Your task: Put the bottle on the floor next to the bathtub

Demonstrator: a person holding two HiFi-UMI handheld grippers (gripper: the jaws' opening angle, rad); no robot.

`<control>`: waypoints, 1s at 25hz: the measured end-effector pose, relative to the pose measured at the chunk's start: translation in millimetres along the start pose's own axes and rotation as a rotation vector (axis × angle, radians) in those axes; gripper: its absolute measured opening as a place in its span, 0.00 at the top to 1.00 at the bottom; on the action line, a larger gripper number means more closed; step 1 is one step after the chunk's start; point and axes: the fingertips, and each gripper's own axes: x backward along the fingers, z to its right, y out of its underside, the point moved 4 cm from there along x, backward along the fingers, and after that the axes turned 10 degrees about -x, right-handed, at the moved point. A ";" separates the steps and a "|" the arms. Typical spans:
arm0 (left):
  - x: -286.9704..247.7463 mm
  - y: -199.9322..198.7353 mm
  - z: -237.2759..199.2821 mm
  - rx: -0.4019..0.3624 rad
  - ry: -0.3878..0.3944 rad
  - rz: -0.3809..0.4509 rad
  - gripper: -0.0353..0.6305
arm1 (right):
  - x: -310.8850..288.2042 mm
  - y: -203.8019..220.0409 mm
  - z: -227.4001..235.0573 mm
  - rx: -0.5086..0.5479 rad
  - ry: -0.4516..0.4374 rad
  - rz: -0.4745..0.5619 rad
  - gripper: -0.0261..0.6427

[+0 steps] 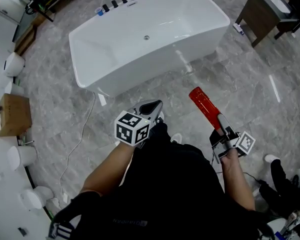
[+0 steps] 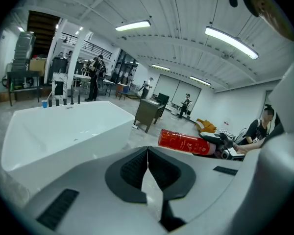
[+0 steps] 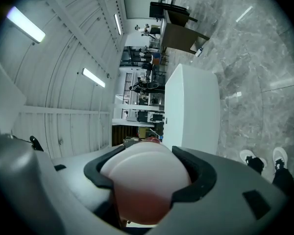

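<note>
Carry stage, I reckon. My right gripper (image 1: 224, 134) is clenched on the pale rounded cap end of the red bottle (image 1: 205, 106). The rest of the bottle pokes out past the jaws, up in the air and well clear of the floor (image 1: 250, 84). My left gripper (image 1: 151, 109) is pressed closed with nothing in it, and from there the bottle sits off to the right of the jaws.

The bathtub (image 1: 155, 71) is ahead of both sets of jaws, so nothing's placed yet. My guess for the next move is to bring the right jaws down and forward, tip the bottle so its base points down, and set it just beside the tub wall before letting go.

The bottle's a slim, glossy cylinder and looks like slick plastic. The tub is smooth shiny white, boxy with rounded corners. The floor is polished grey marble-look tile, hard and flat, so a tall narrow bottle could topple if it's set down crooked.
</note>
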 end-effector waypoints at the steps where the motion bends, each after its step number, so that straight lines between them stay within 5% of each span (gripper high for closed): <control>1: -1.0 1.1 -1.5 0.005 -0.002 -0.002 0.92 | -2.6 -1.2 1.0 -0.001 0.001 -0.003 0.49; 16: -38.2 -20.9 -66.0 0.055 -0.007 -0.003 0.92 | -70.8 -29.1 -1.1 0.001 0.044 -0.022 0.49; 25: -60.4 -31.4 -140.2 0.086 -0.035 -0.013 0.92 | -138.1 -65.6 -5.9 0.070 0.101 -0.032 0.49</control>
